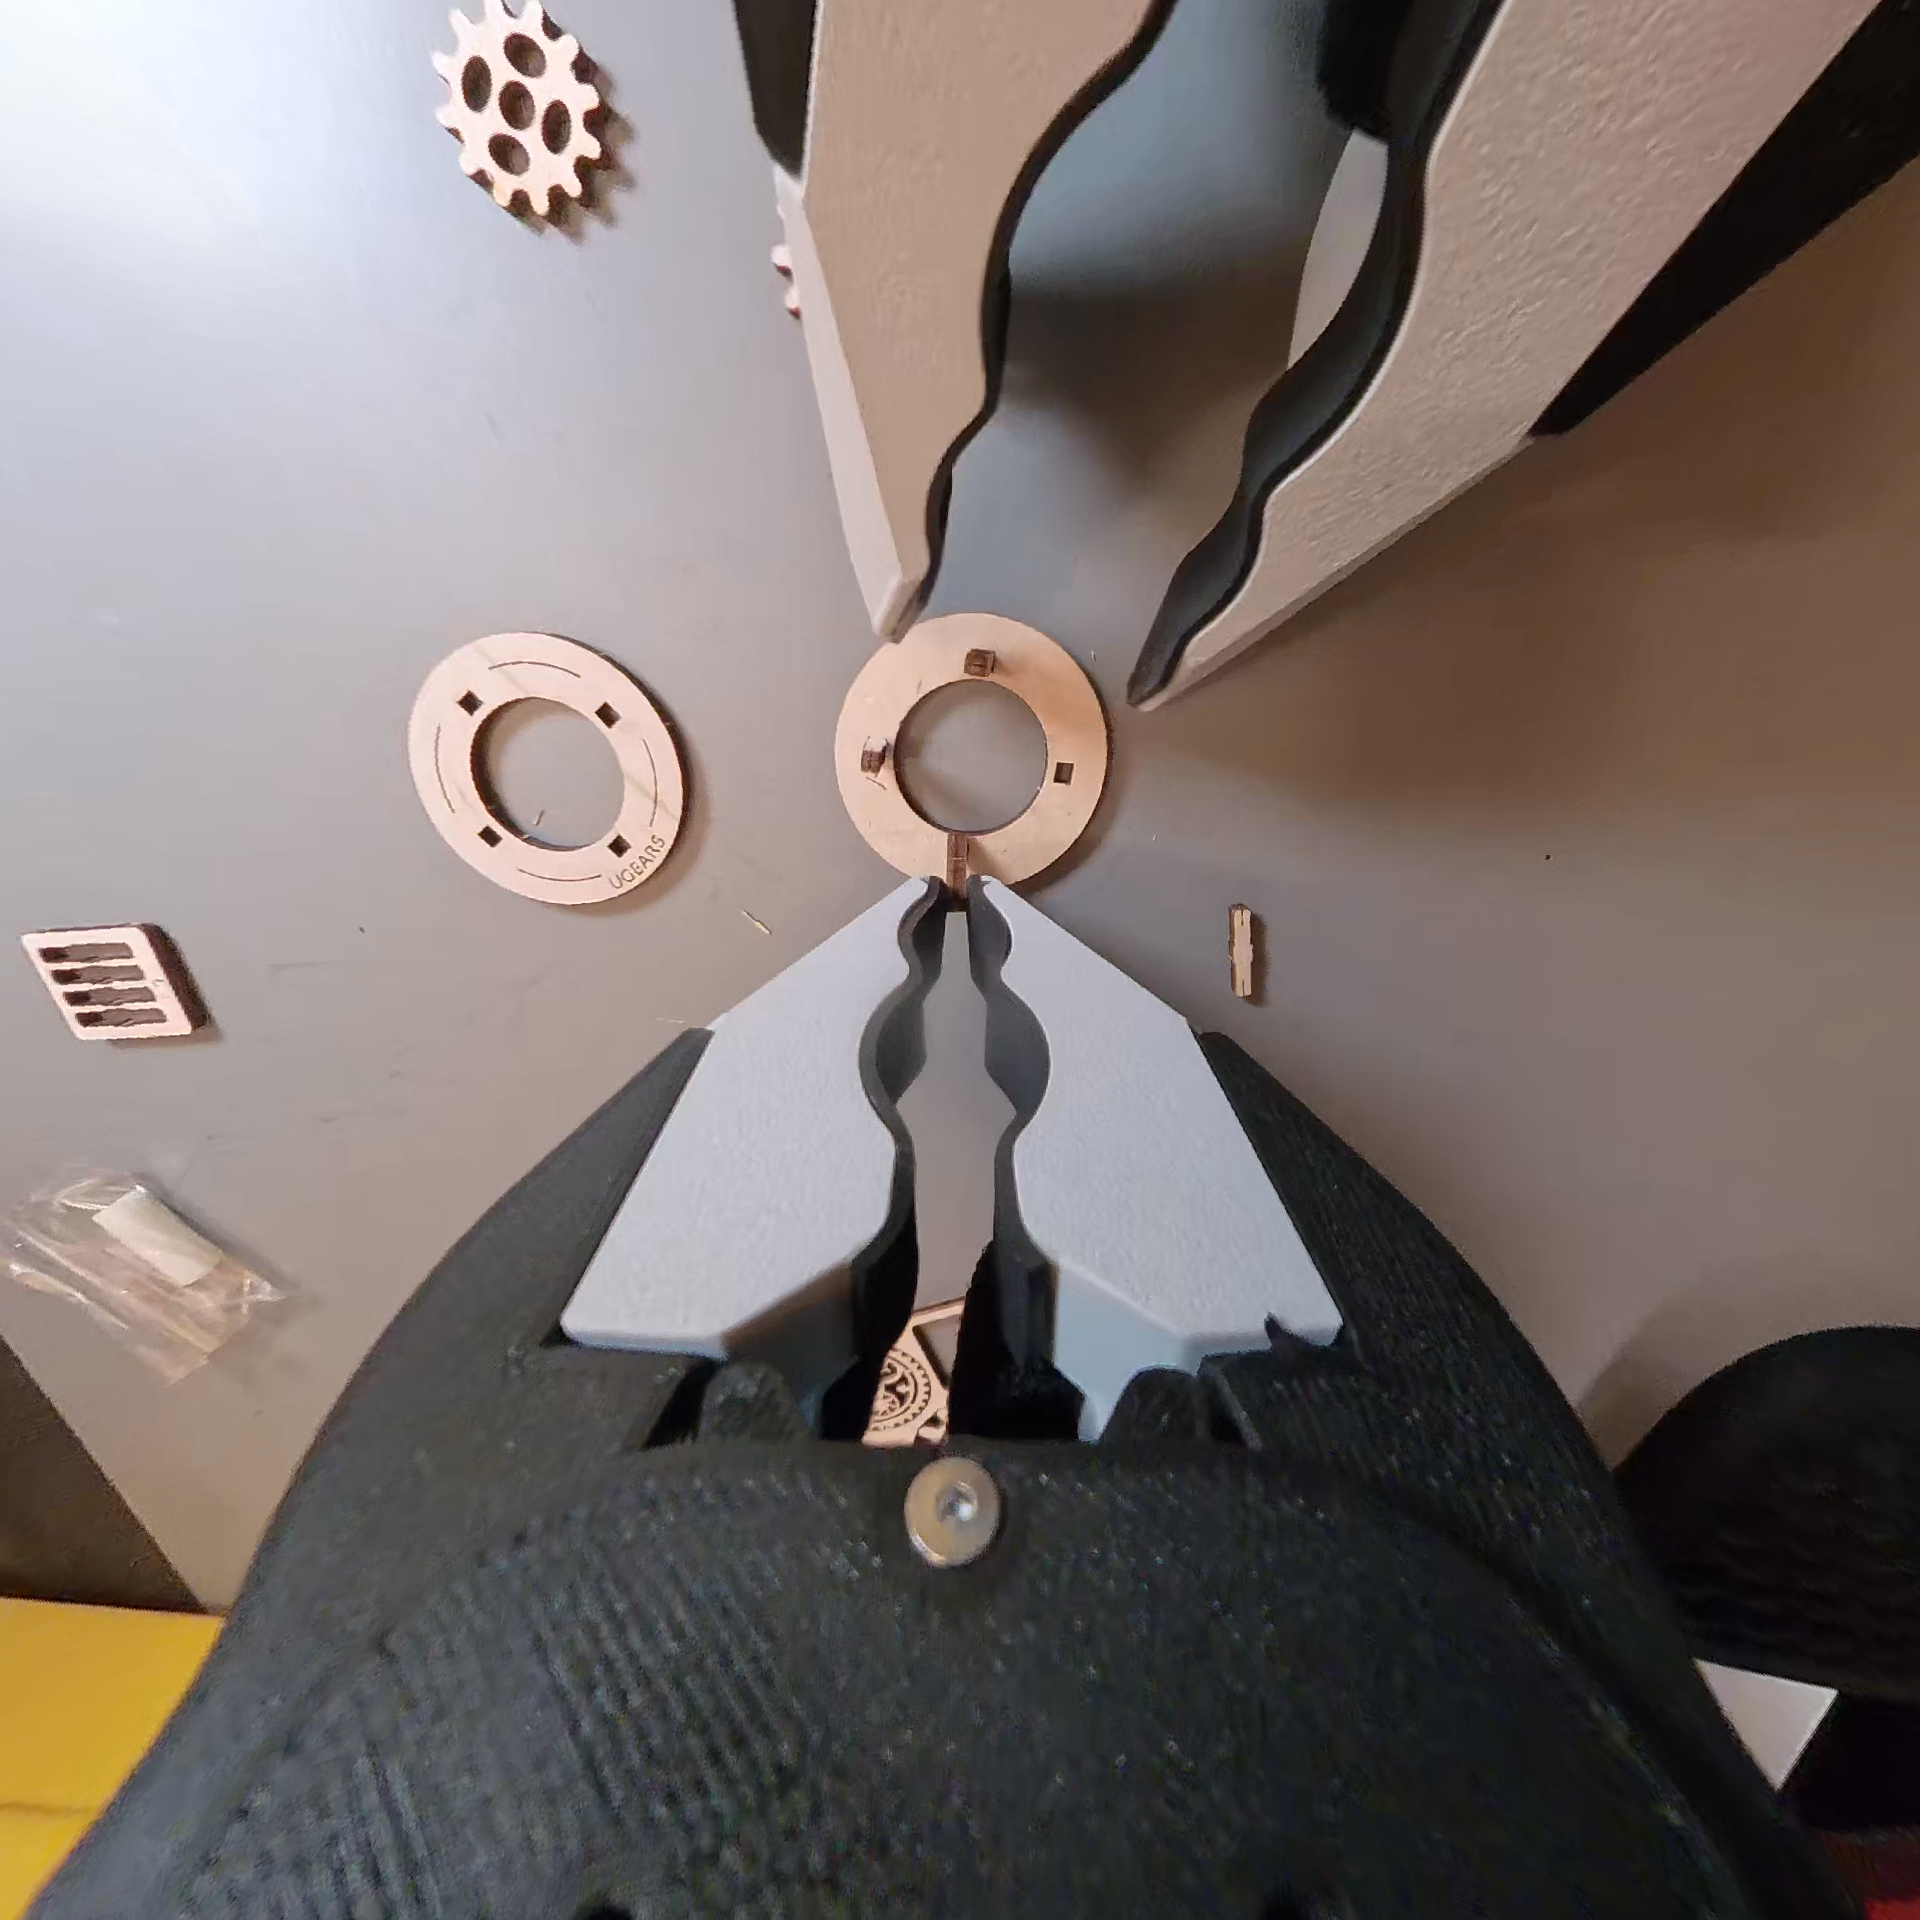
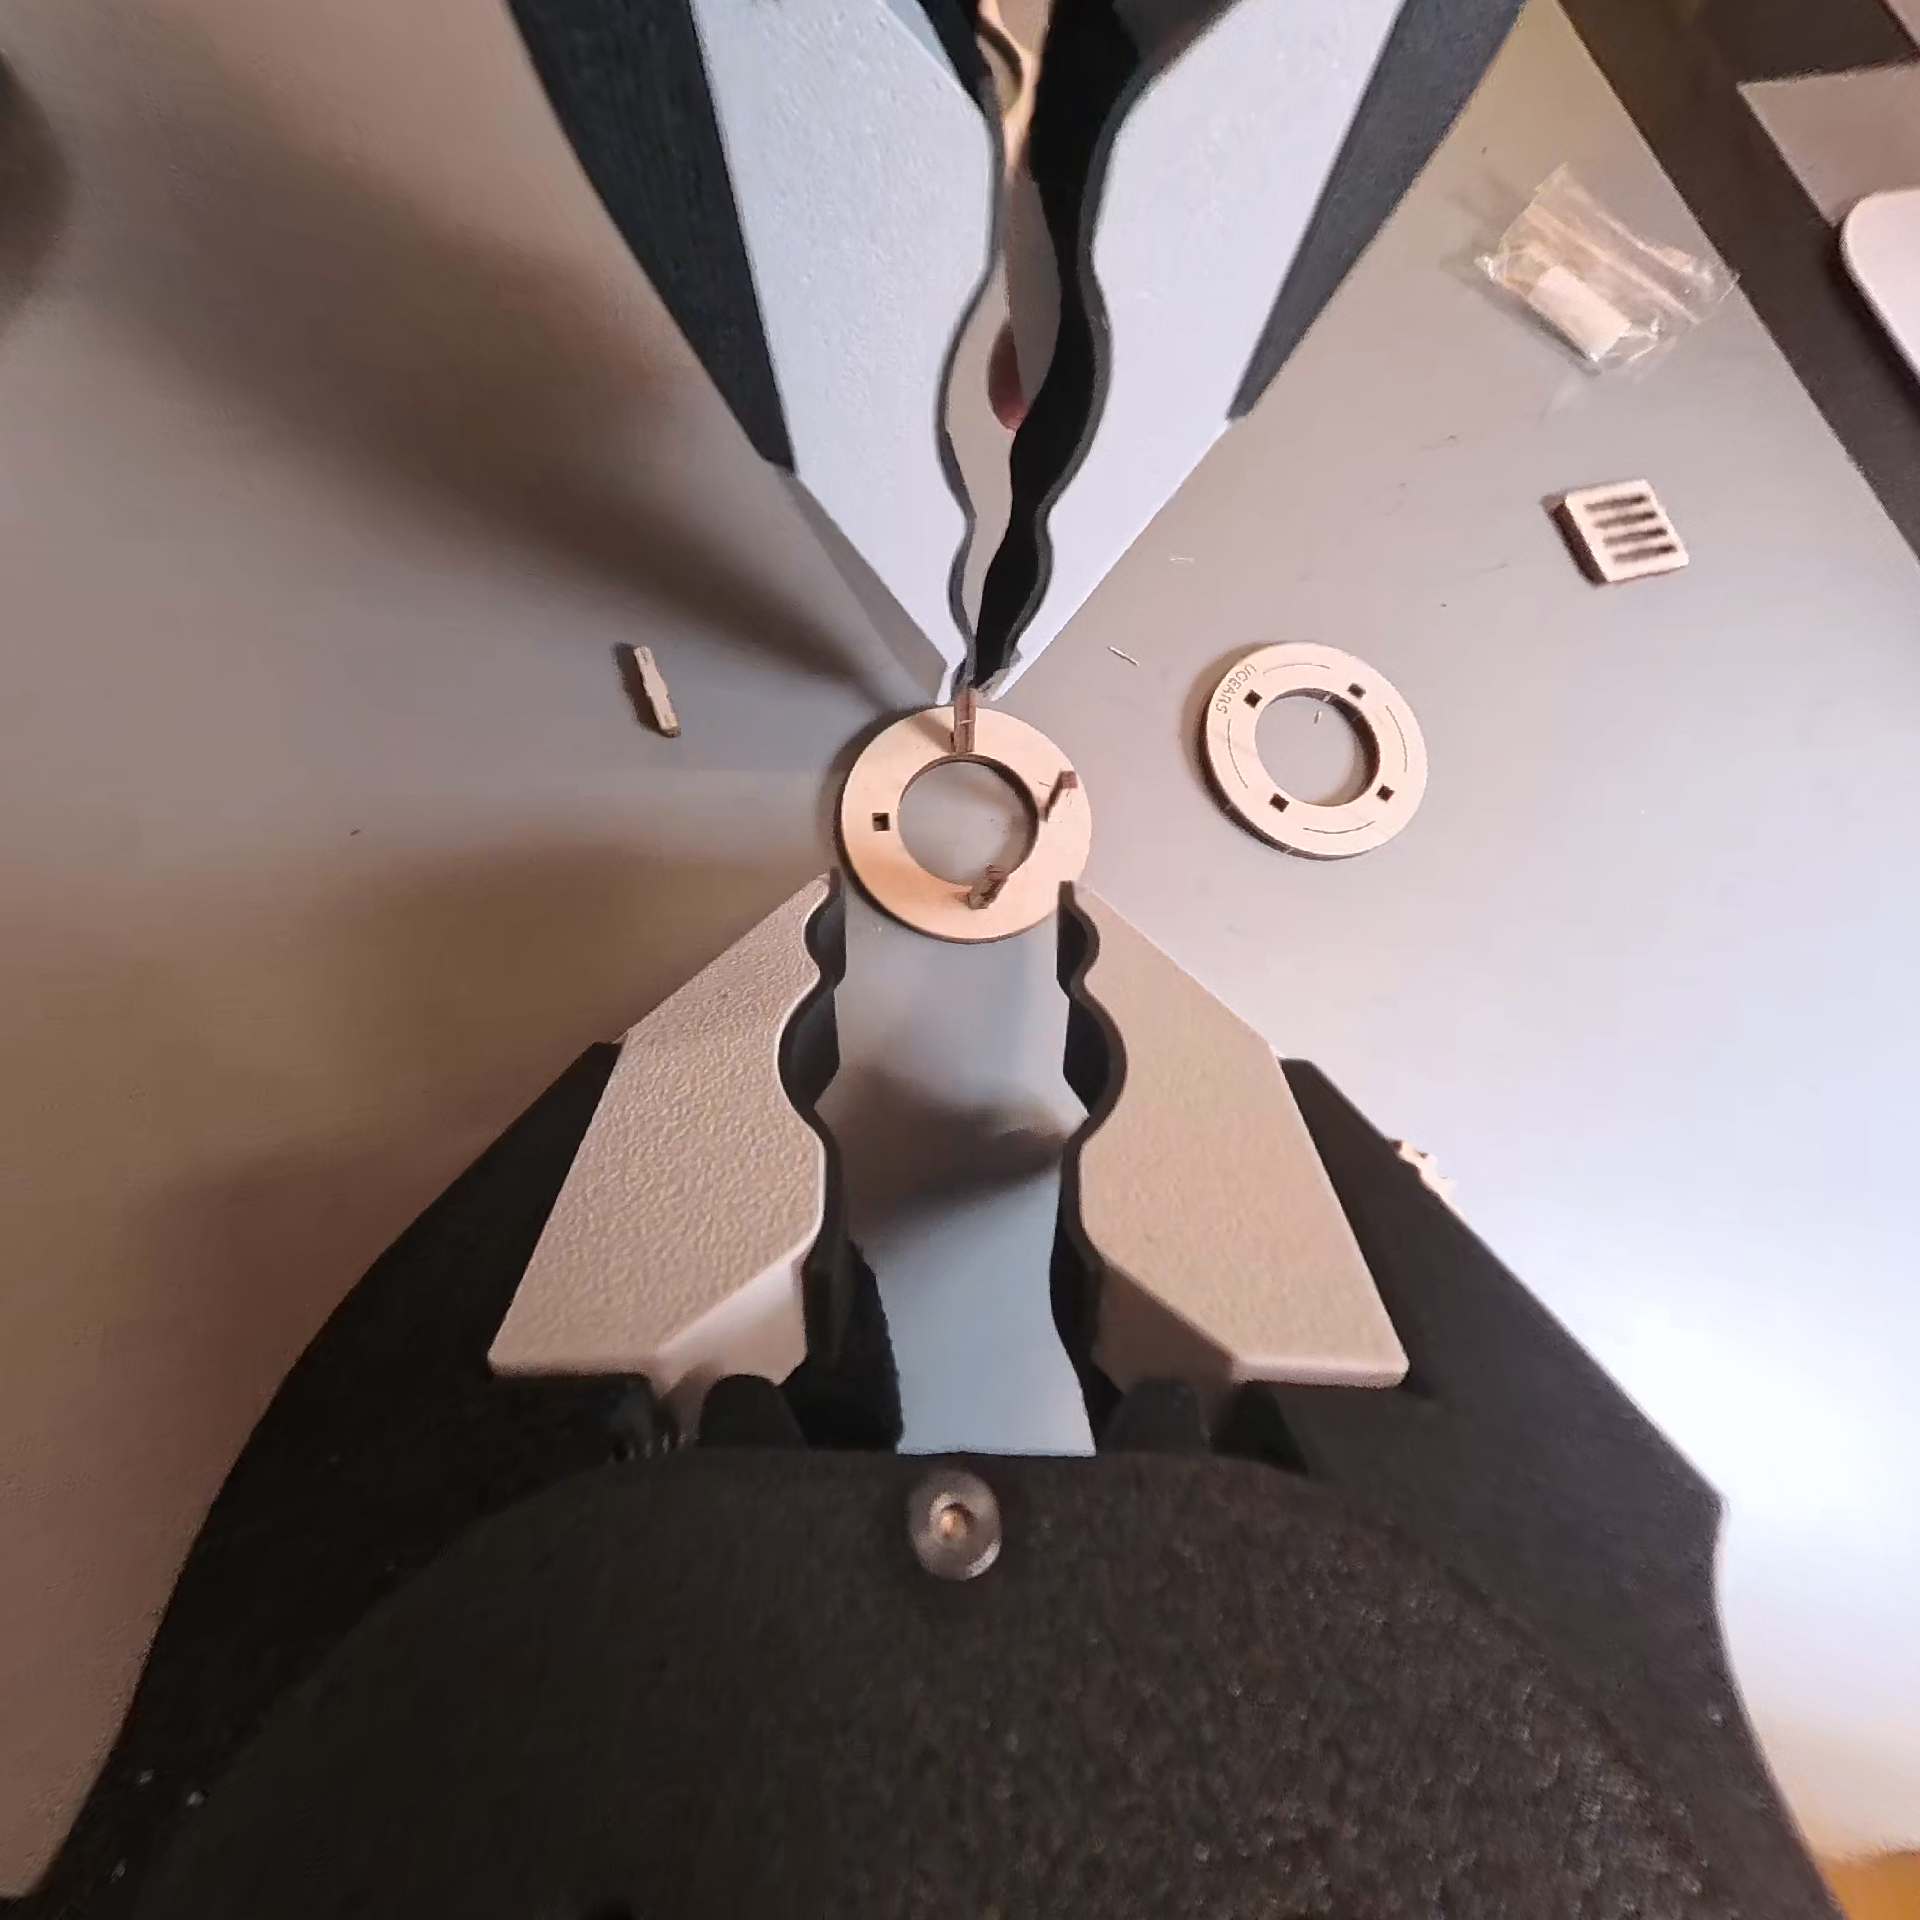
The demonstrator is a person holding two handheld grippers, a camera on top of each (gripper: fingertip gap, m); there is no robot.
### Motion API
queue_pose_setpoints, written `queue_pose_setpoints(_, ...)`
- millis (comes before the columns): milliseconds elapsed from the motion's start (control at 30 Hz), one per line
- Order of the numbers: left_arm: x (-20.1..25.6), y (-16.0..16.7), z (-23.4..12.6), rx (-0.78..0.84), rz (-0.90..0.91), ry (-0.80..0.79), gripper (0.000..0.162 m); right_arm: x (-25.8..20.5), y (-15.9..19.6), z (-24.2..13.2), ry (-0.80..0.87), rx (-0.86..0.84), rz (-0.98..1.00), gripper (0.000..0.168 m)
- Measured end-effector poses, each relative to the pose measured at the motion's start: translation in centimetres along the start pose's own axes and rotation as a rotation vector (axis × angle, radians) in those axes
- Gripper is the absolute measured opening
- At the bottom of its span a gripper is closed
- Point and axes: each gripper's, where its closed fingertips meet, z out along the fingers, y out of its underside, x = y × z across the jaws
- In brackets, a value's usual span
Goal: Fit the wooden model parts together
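A wooden ring (image 1: pixel 1049 821) lies flat on the grey table, with two small pegs standing in its square holes and one hole empty. My left gripper (image 1: pixel 956 883) is shut on a thin wooden peg (image 1: pixel 956 857) that stands at the ring's near edge. My right gripper (image 1: pixel 1025 649) reaches in from the opposite side, open, with its fingertips at the ring's far edge. In the right wrist view my right gripper (image 2: pixel 945 894) straddles the ring (image 2: pixel 868 831), and my left gripper (image 2: pixel 982 681) holds the peg (image 2: pixel 964 719) upright over the ring's far edge.
A second ring (image 1: pixel 548 769) with engraved arcs lies to the left. A wooden gear (image 1: pixel 520 109) is far left. A loose peg (image 1: pixel 1242 951) lies to the right of the ring. A slotted wooden piece (image 1: pixel 112 982) and a clear plastic bag (image 1: pixel 135 1257) lie near the left edge. Spacing between my two grippers at the tips: around 4 centimeters. About 9 centimeters separates my right fingertips from the wooden gear (image 1: pixel 520 109).
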Motion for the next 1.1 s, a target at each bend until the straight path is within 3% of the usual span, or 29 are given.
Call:
queue_pose_setpoints(300, -0.2, 0.5, -0.1, -0.121, 0.043, -0.003, 0.003, 0.6, -0.2, -1.1, 0.043, 0.109, -0.075, 0.000)
queue_pose_setpoints(433, -0.3, 0.7, -0.1, -0.156, 0.050, 0.001, 0.003, 0.2, -0.4, -0.2, 0.006, 0.120, -0.124, 0.000)
queue_pose_setpoints(733, -0.3, 1.3, 0.3, -0.192, 0.046, 0.017, 0.003, -0.1, 0.2, 0.9, 0.093, 0.083, -0.388, 0.000)
queue_pose_setpoints(1100, -0.3, 0.7, -0.5, -0.182, 0.057, 0.034, 0.003, 0.1, 0.1, 0.8, 0.141, 0.079, -0.430, 0.000)
